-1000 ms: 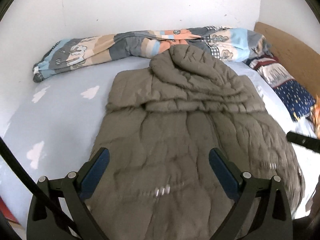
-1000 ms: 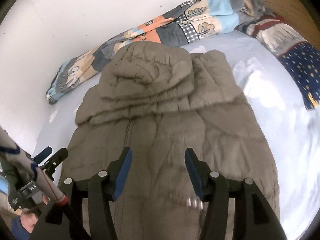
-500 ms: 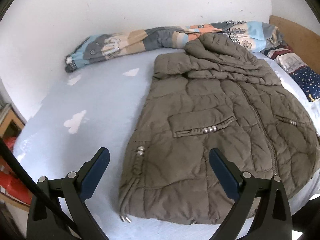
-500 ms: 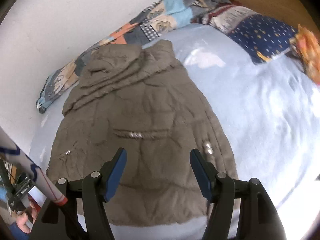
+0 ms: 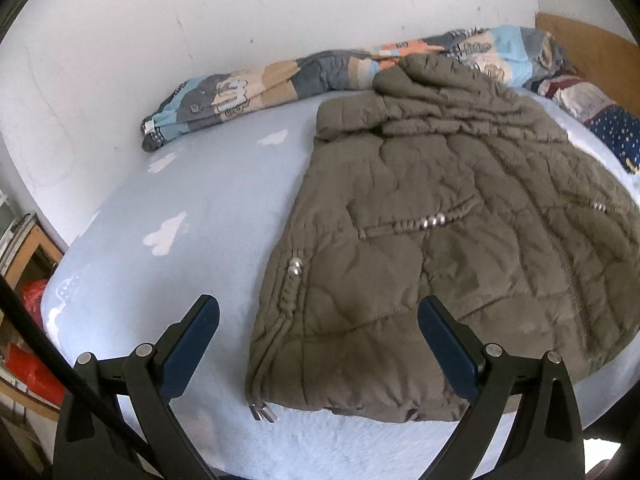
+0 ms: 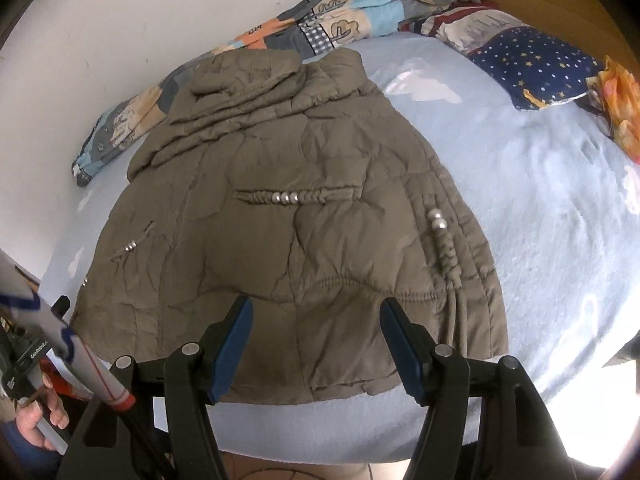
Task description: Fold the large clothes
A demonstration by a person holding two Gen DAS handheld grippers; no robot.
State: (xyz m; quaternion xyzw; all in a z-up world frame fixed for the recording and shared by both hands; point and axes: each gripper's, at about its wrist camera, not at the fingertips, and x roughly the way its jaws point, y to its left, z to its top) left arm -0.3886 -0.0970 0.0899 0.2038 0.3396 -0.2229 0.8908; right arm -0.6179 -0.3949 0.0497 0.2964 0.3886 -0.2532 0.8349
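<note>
An olive-brown padded jacket (image 5: 440, 200) (image 6: 300, 160) lies flat, front up, on a pale blue bed sheet (image 5: 180, 200) (image 6: 540, 200), with its hood toward the wall and its hem at the near bed edge. My left gripper (image 5: 318, 308) hangs open above the hem's left corner, where two metal cord ends (image 5: 262, 412) stick out. Nothing is between its fingers. My right gripper (image 6: 316, 306) is open above the hem's right half and holds nothing. Neither gripper touches the jacket.
A rolled patchwork quilt (image 5: 260, 84) (image 6: 340, 20) runs along the white wall behind the hood. A navy starred pillow (image 6: 532, 68) and orange cloth (image 6: 620, 96) lie at the right by a wooden headboard (image 5: 592, 48). A hand (image 6: 40, 412) shows low at the left.
Both grippers drew back from over the jacket's middle to the near bed edge and sank a little, so the hem now shows. The right jaws stand wider than a second ago.
</note>
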